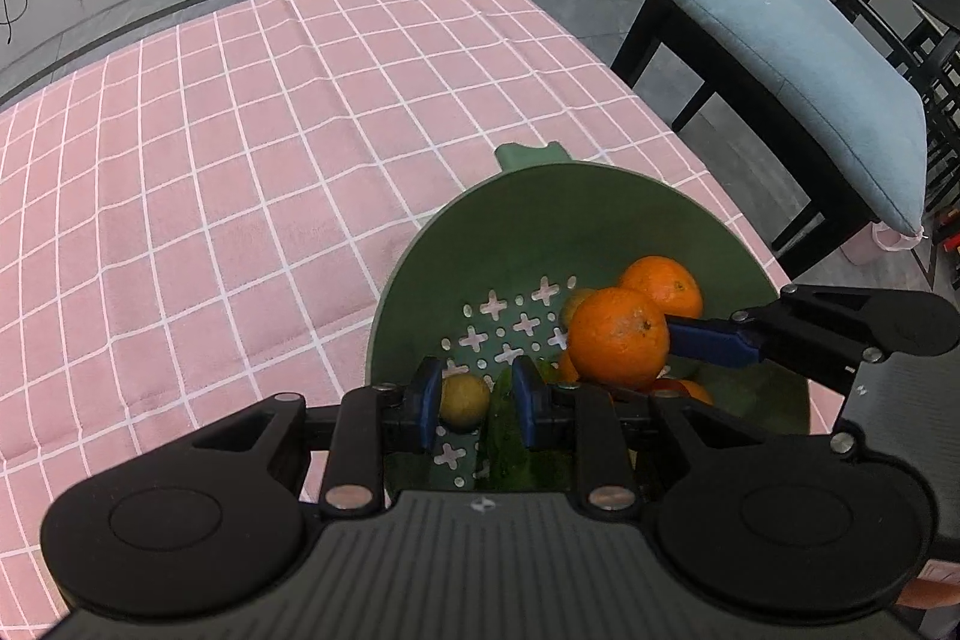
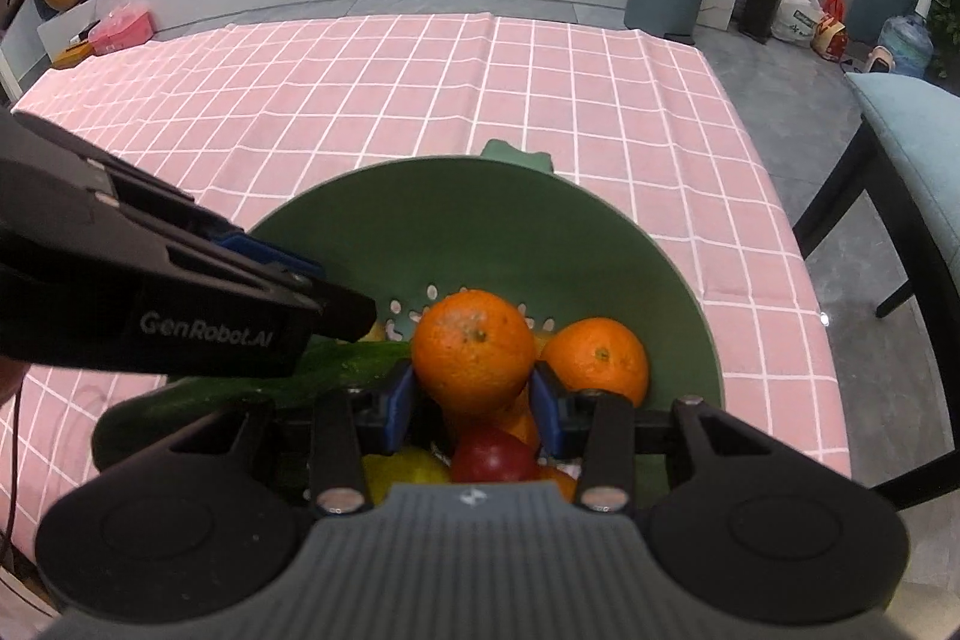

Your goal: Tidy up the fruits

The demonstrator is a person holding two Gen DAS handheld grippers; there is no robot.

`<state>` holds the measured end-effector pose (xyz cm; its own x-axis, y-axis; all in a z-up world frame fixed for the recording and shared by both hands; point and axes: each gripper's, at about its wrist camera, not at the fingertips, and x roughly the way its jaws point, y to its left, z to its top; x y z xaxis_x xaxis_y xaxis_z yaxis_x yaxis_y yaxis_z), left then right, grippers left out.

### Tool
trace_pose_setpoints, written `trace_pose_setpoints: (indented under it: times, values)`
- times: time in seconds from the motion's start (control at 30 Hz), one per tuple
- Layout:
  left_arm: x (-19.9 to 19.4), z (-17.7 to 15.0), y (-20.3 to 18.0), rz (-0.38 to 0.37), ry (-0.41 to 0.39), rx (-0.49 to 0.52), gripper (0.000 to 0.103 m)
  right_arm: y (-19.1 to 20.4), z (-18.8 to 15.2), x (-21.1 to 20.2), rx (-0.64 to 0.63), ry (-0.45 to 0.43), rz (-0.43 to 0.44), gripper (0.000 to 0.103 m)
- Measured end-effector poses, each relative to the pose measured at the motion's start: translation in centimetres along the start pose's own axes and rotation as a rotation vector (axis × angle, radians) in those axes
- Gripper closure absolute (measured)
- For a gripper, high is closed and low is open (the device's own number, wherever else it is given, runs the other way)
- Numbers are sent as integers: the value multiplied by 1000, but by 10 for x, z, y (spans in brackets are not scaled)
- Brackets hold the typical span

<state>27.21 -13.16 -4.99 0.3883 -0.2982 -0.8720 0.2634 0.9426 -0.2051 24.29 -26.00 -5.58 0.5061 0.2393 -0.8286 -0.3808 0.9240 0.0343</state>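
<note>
My right tongs (image 2: pixel 471 403) clamp orange (image 2: pixel 474 349) above green colander (image 2: pixel 678 274); left tongs (image 1: pixel 474 403) straddle small lemon (image 1: pixel 463 400), grip unclear. Risk: smooth peel slips, orange drops onto pile.

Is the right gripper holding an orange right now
Yes, in the right wrist view the right gripper has its blue fingers pressed against both sides of an orange above the green colander.
</note>
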Motion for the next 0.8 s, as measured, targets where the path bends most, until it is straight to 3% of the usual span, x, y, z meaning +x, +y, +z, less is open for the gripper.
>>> trace_pose_setpoints:
  times: [0.13, 0.2, 0.33, 0.43, 0.5, 0.67, 0.8]
  values:
    - [-1, -1, 2, -17, 1, -16, 73, 0, 3, 1, -1, 4, 6, 64]
    - [-5, -1, 4, -16, -12, -26, 66, 0, 3, 0, 3, 5, 4, 64]
    - [-21, -4, 6, -20, -52, -38, 64, 2, 3, -10, 0, -36, -2, 50]
    - [-37, -9, 4, -14, -89, -26, 64, 3, 5, -24, 1, -68, -8, 50]
    - [-53, -13, 2, -5, -124, -21, 59, 5, 6, -36, 6, -94, -20, 50]
    - [-103, -28, -7, 42, -267, 5, 51, 13, -2, -85, 35, -237, -72, 33]
    - [-143, -48, -17, 109, -381, 46, 47, 21, -11, -126, 65, -333, -115, 31]
